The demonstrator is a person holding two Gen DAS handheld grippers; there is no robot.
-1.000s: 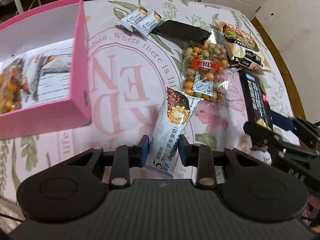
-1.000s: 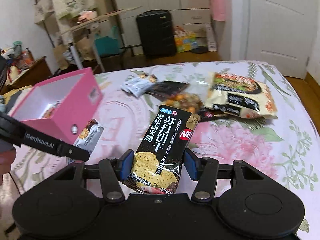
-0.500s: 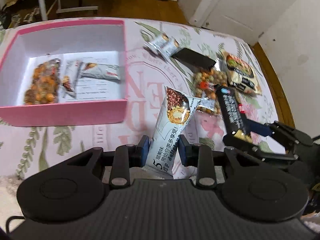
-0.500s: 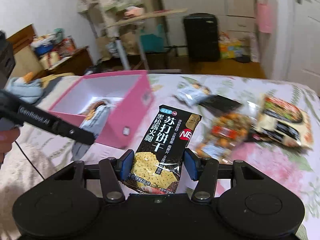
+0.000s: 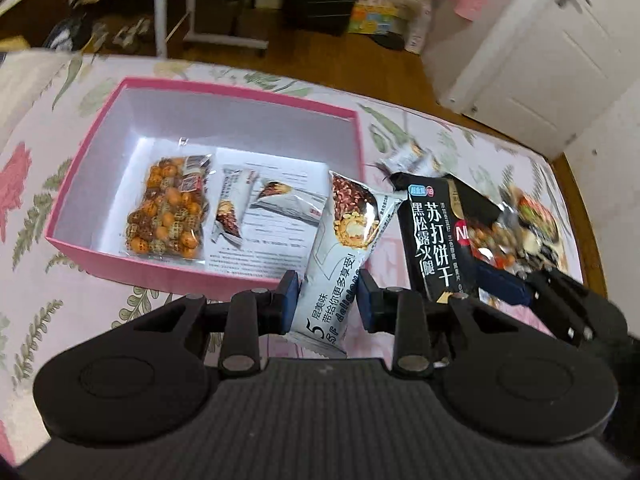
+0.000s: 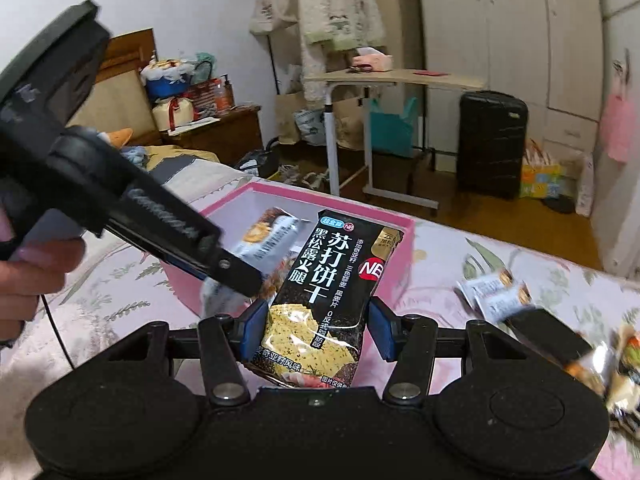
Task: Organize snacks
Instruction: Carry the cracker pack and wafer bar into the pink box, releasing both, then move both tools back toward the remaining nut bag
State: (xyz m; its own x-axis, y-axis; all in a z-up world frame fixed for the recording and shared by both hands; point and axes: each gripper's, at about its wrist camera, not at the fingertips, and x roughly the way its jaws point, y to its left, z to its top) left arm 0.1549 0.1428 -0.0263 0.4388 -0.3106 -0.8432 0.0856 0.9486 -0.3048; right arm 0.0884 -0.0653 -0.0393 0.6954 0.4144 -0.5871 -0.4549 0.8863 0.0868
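Centrally in the left wrist view, the left gripper [image 5: 327, 304] pinches a white snack bar packet [image 5: 344, 256] between its blue pads, the packet standing upright over the near wall of the pink box [image 5: 160, 272]. That box fills the middle left of the frame, open-topped, with a printed paper sheet [image 5: 280, 236] lying on its white floor. On the sheet's left lies a clear bag of orange and speckled nuts [image 5: 168, 212]; beside it, toward the frame's centre, two small white snack packets [image 5: 256, 204] rest side by side, touching.

At the right of the same frame, the right gripper [image 5: 468, 284] clamps a black cracker packet [image 5: 434, 240], held just beside the white one. The right wrist view shows this black packet upright between the fingers, with the box's pink wall behind it. More loose snacks [image 5: 520, 224] lie blurred on the floral tablecloth [image 5: 48, 128] at the right edge.
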